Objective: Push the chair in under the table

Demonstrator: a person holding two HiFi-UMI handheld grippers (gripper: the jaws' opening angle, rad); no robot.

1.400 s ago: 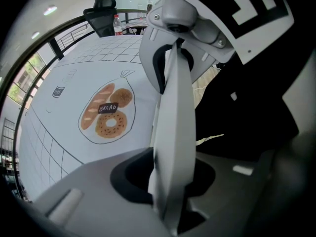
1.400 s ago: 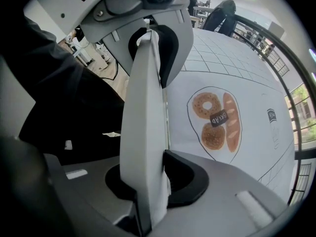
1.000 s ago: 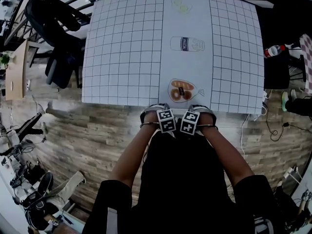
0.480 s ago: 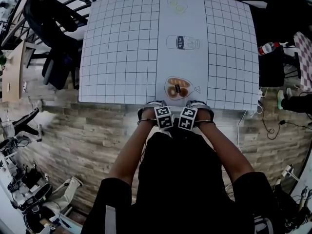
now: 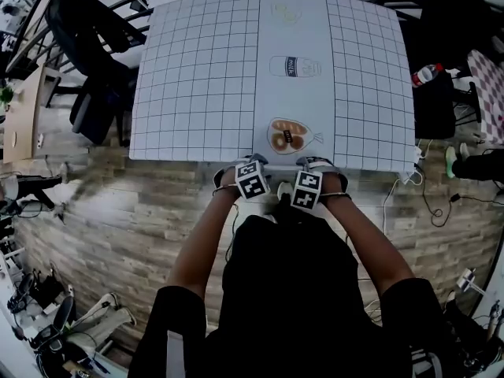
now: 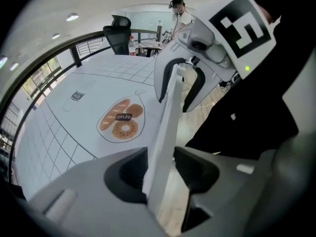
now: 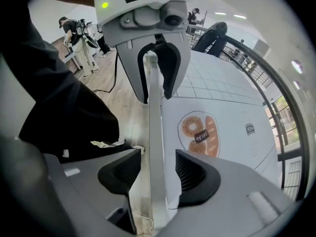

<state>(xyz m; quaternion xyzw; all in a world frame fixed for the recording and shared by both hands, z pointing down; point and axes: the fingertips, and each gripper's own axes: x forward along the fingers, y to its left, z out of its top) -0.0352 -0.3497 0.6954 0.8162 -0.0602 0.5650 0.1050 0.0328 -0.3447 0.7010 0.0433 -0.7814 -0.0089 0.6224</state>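
The chair shows mainly as its thin white back rail [image 6: 168, 127] [image 7: 154, 132], running between both pairs of jaws right at the near edge of the white grid-printed table [image 5: 197, 93] [image 6: 74, 127] [image 7: 232, 98]. My left gripper [image 5: 250, 181] [image 6: 160, 171] straddles the rail with its jaws opening; the rail lies against one pad and a gap shows on the other side. My right gripper [image 5: 307, 190] [image 7: 157, 174] also straddles it, jaws opening, with gaps on both sides. The person's body hides the rest of the chair in the head view.
A bread drawing [image 5: 287, 135] lies on the table just beyond the grippers, a milk drawing [image 5: 294, 66] farther on. A black office chair [image 5: 87, 61] stands at the table's left. A red-capped bottle [image 5: 425, 75] and cables [image 5: 402, 203] lie at the right.
Both grippers have lifted a little towards the table edge and stand slightly farther apart. The left marker cube has tilted.
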